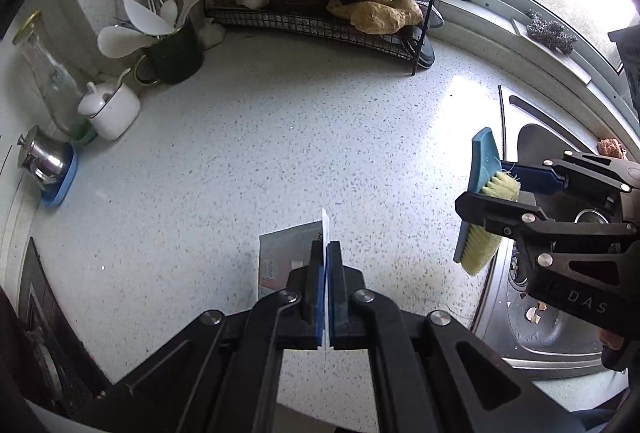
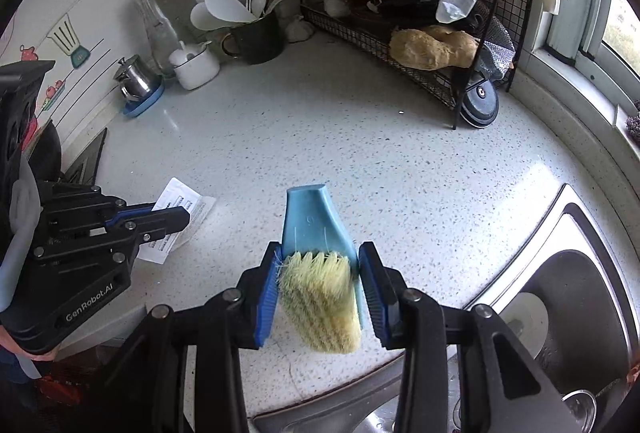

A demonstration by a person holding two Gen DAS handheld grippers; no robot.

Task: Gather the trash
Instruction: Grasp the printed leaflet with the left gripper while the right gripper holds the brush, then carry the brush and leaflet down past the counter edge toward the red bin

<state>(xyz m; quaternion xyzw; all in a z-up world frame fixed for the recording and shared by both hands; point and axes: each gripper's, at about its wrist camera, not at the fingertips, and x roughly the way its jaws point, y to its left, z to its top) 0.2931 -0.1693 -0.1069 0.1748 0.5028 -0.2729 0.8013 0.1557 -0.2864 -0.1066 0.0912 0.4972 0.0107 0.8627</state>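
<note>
Paper scrap pinched and brush gripped over the countertop, with the trash on its way to being gathered.

The left gripper (image 1: 326, 273) is clamped tight on a white printed paper wrapper (image 2: 182, 217), the task's trash, held near the countertop's (image 1: 280, 137) front edge. The right gripper (image 2: 318, 289) grasps a blue scrubbing brush (image 2: 320, 273) with yellowish bristles by its sides, near the sink's (image 2: 580, 233) rim at the right edge. The collecting step looks to be in hand: next, the wrapper wants carrying to a bin, which neither view shows. Small scraps, perhaps eggshell, lie in the sink basin, too blurred to be sure. Legible writing: "GenRobot.AI" on the left gripper's body and "DAS" on the right's; the wrapper's print is unreadable.
</note>
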